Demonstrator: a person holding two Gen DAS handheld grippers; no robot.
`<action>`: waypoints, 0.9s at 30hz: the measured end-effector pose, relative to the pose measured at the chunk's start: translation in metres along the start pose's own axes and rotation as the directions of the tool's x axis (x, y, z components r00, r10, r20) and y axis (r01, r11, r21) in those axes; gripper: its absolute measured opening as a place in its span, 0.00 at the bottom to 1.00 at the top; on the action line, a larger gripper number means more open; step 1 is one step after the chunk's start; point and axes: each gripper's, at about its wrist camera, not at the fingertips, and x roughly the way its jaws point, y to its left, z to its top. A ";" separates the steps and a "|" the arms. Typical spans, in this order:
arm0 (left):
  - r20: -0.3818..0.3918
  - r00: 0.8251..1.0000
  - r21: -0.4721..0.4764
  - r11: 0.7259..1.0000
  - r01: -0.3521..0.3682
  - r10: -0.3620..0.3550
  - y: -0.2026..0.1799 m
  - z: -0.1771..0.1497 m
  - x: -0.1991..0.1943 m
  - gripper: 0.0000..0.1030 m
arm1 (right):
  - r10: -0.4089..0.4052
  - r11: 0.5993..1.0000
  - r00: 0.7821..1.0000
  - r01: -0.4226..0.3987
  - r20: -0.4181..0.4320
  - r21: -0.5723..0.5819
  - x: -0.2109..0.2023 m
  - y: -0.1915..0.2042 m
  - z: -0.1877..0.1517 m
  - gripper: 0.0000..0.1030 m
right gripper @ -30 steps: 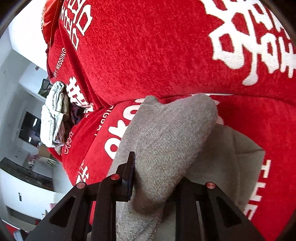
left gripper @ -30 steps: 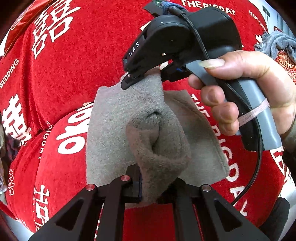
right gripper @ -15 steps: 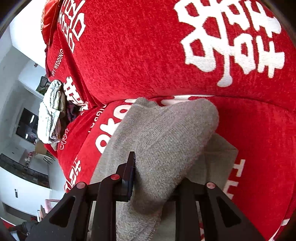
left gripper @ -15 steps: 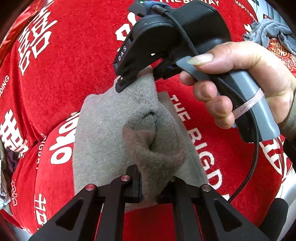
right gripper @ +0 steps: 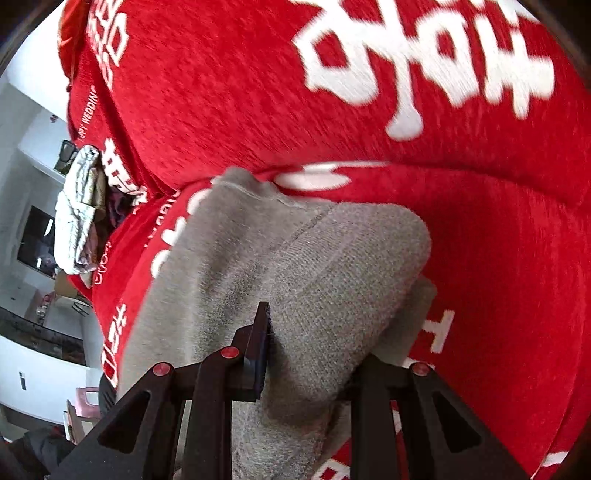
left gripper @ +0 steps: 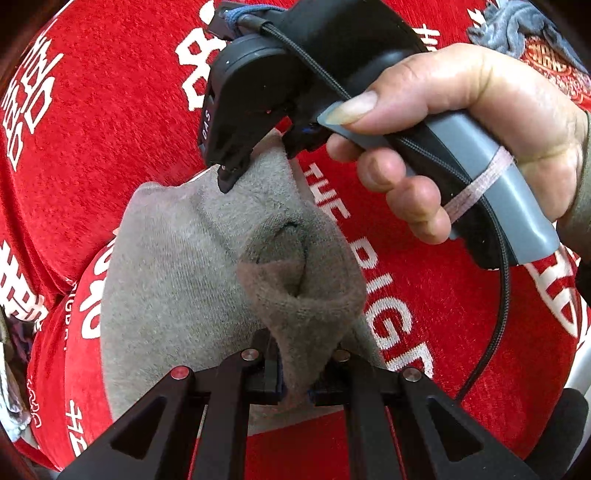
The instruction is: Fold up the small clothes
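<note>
A grey knitted garment (left gripper: 173, 280) is held up over a red cover printed with white lettering (left gripper: 110, 122), which is draped over rounded cushions. The left tool (left gripper: 297, 373) is pressed together on a bunched fold of the grey cloth at the near end, the fabric being gathered into a puckered lump just above the fingers. The far end of the same garment is pinched by the right tool (left gripper: 236, 173), whose black body and grey handle are gripped by the person's right hand (left gripper: 476, 144), seen in the left wrist view. A black cable is seen running along that handle and looping down past it.

In the right wrist view, the right tool (right gripper: 314, 354) is closed on a thick roll of the grey garment (right gripper: 332, 280), with cloth filling the space between the two fingers and hanging below them. A flatter layer of the garment is spread against the red cover (right gripper: 229, 110) to the left and behind the roll.

A pale bundle of other cloth (right gripper: 79, 210) is lodged at the edge of the red cushions, well apart from the garment. A grey rag (left gripper: 513, 26) is visible at the top right of the left wrist view.
</note>
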 end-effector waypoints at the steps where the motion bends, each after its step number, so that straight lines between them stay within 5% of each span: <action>1: 0.000 1.000 0.002 1.000 -0.002 0.002 0.000 -0.001 0.002 0.09 | 0.008 1.000 1.000 -0.008 0.003 0.009 0.001 -0.004 -0.001 0.23; 10: 0.002 1.000 -0.004 1.000 0.005 -0.005 0.004 -0.002 0.003 0.13 | -0.045 0.999 0.998 0.044 0.033 0.030 0.002 -0.003 -0.005 0.28; 12: -0.011 0.998 -0.022 0.998 0.054 -0.054 0.009 -0.005 -0.001 0.46 | -0.064 0.997 0.997 0.062 0.047 0.053 -0.006 -0.003 -0.009 0.43; 13: -0.014 0.997 -0.045 0.996 0.079 -0.079 0.012 -0.008 -0.007 0.76 | -0.073 0.996 0.995 0.070 0.062 0.059 -0.012 -0.003 -0.011 0.46; 14: 0.001 0.996 -0.063 0.994 0.087 -0.087 0.015 -0.011 -0.013 0.85 | -0.084 0.995 0.992 0.078 0.092 0.068 -0.021 -0.002 -0.016 0.49; 19: 0.164 0.969 -0.055 0.979 0.194 -0.183 0.042 -0.032 -0.071 0.85 | -0.057 0.997 0.977 0.047 0.207 0.054 -0.063 0.014 -0.043 0.51; 23: 0.259 0.948 -0.205 0.949 0.241 -0.185 0.104 -0.021 -0.090 0.85 | 0.025 0.999 0.961 -0.037 0.274 0.039 -0.083 0.030 -0.056 0.51; 27: 0.194 0.971 -0.440 0.873 0.210 -0.136 0.172 -0.004 -0.056 0.85 | 0.109 0.992 0.956 -0.123 0.272 0.037 -0.078 0.047 -0.064 0.51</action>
